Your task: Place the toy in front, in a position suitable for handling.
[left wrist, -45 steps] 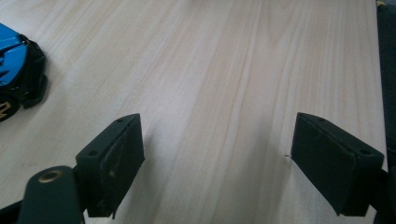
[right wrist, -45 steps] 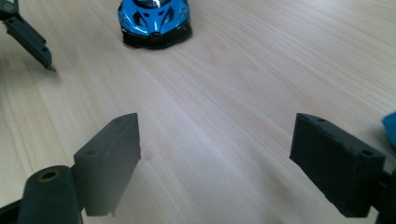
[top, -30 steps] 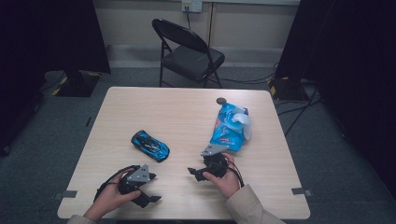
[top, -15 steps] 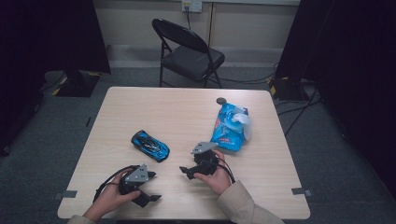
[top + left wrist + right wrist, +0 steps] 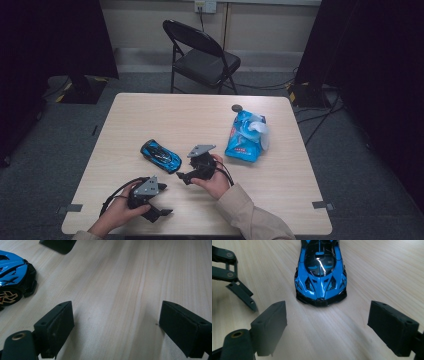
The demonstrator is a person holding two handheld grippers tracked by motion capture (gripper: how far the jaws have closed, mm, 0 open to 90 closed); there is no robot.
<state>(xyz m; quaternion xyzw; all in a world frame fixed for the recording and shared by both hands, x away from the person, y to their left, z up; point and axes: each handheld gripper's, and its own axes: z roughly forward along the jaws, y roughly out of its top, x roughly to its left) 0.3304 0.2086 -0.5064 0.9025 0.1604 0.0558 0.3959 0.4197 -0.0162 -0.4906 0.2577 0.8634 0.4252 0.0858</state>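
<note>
— While the right gripper [image 5: 183, 176] lines up on that blue toy sports car [image 5: 160, 155], do you see how wide its jaws stand? Nothing sits between them; in the right gripper view the car [image 5: 320, 272] lies just ahead of the gap, nose toward the camera, and the pads touch nothing.

— I see it. The car rests on the wooden table [image 5: 150, 115], a little left of the middle, slanted across the grain. And the left gripper [image 5: 161, 212]?

— Down near the front edge, spread wide and holding nothing. Its jaws have just been opening a touch further, with only bare wood between them. In the left gripper view the car [image 5: 13, 281] sits off to one side, well outside the gap.

— So what could spoil this?

— My guess: the car has wheels. If one pad meets the bodywork before the other, the car may roll or swivel away instead of being caught. The nose is narrow and sloped too, so a grip taken there could squeeze it forward out of the jaws.

— Anything in the way?

— The left gripper's tip shows at the edge of the right gripper view [image 5: 242, 293], fairly near. If both hands close in together, they might knock each other. The blue wet-wipes pack [image 5: 245, 136] and the small dark disc [image 5: 237, 107] beyond it lie well apart on the right, so those look safe.

— And coming in too low?

— Then the lower jaw could scrape the tabletop and shove the car along.
</note>
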